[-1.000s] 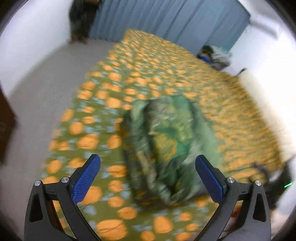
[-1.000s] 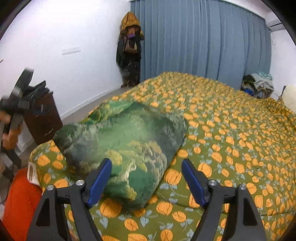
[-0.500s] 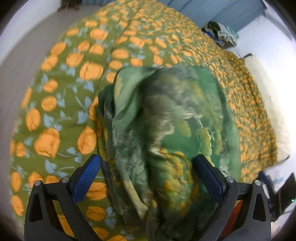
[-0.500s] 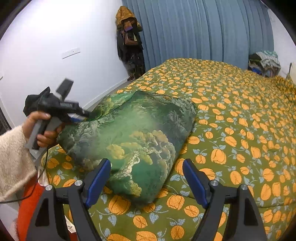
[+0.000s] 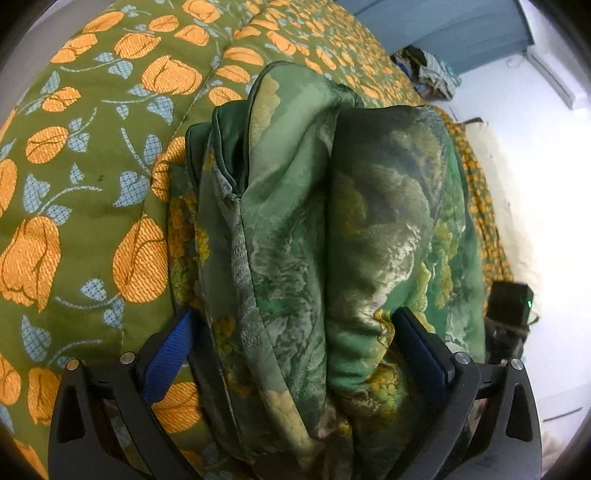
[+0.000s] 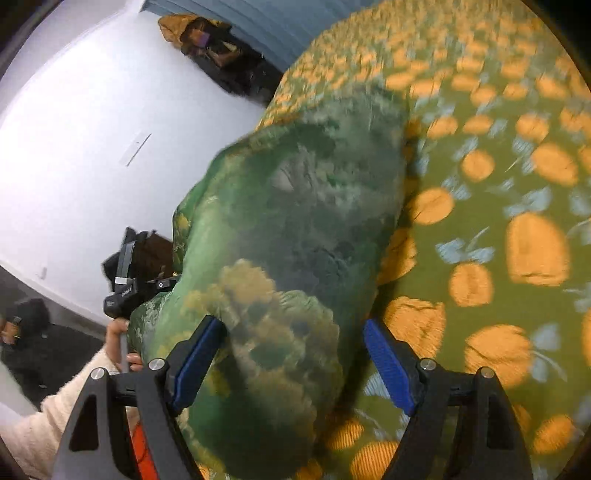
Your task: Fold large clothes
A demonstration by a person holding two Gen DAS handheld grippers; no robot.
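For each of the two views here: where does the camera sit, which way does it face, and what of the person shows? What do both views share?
Left wrist: on the left tongs, angled down at the folded green garment on the floral bedspread; only the tongs show, its fingers wide either side of the bundle's end.
Right wrist: on the right tongs, jaws opening, angled down and rolled, facing the garment; the left hand and sleeve show.
Shared: the garment, bedspread and blue curtain.
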